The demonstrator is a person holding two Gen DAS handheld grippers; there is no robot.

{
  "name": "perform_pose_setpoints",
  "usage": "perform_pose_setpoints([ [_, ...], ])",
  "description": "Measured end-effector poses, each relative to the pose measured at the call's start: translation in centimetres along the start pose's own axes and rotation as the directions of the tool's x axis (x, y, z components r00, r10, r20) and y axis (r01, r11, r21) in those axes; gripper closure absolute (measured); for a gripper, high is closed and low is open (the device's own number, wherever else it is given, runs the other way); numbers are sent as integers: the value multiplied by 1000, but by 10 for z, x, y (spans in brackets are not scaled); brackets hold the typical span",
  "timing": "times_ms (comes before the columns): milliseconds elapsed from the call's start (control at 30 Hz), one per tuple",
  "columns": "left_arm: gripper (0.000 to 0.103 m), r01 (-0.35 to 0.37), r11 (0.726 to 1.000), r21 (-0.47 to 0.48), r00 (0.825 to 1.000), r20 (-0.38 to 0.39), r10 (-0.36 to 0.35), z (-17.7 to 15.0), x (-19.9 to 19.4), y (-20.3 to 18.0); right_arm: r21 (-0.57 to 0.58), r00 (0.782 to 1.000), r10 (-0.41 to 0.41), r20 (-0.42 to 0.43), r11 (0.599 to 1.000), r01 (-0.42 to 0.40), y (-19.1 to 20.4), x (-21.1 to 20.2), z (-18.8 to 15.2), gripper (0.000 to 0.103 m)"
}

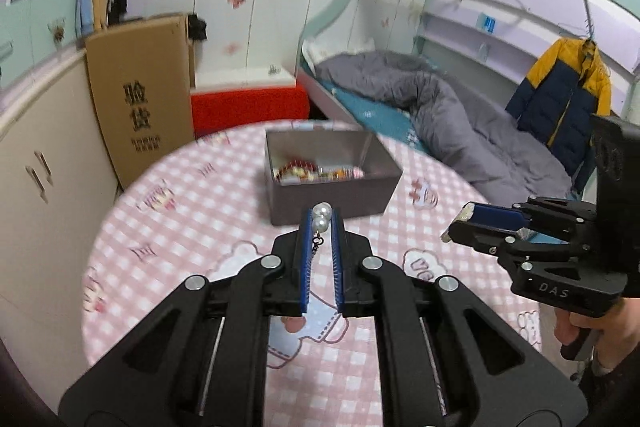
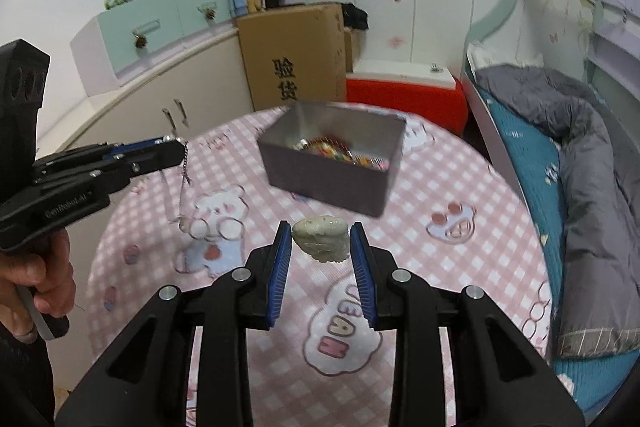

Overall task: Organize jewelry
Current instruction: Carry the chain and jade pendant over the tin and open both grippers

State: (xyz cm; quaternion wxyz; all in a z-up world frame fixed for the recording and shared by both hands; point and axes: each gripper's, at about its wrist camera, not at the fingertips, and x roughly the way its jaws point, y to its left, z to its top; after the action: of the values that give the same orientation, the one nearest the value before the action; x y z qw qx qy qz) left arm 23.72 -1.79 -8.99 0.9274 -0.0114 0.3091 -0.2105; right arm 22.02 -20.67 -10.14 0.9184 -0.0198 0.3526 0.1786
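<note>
Surface (image 1: 192, 211): pink check cloth, grey box (image 1: 332, 195) ahead of both hand-held grippers
Left hand-held gripper (image 1: 321, 223): nearly closed, pinching pearl earring (image 1: 320, 217); dangling chain may snag box rim
Right hand-held gripper (image 2: 322, 241): jaws loosely around pale pendant (image 2: 320, 237), grip uncertain; may drop short

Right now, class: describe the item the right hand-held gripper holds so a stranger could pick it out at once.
Start at the round table with the pink checked cloth and find the grey box. In front of it, the right hand-held gripper grips a pale greenish-white carved stone: chunky and chainless, unlike the pearl chain piece opposite.

Two tools: the left tool (image 1: 321, 223) and the right tool (image 2: 322, 241). One grey box (image 1: 352, 195) at twelve o'clock on one round surface (image 1: 192, 227). One pearl earring (image 1: 321, 217). One pale pendant (image 2: 322, 238).
</note>
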Motion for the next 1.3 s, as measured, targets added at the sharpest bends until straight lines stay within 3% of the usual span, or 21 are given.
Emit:
perform_pose_setpoints([
  [367, 94, 21, 999, 33, 993, 113, -24, 41, -50, 0, -44, 995, 25, 101, 999, -21, 12, -32, 42, 75],
  [667, 94, 41, 998, 53, 990, 130, -48, 83, -40, -9, -29, 987, 49, 153, 999, -45, -1, -36, 92, 75],
  [967, 94, 38, 998, 53, 998, 55, -41, 114, 21, -16, 75, 994, 53, 93, 995, -61, -32, 11, 118, 75],
  [1300, 93, 2, 1000, -18, 996, -90, -3, 107, 92, 4, 181, 996, 91, -21, 980, -85, -57, 77, 115, 74],
])
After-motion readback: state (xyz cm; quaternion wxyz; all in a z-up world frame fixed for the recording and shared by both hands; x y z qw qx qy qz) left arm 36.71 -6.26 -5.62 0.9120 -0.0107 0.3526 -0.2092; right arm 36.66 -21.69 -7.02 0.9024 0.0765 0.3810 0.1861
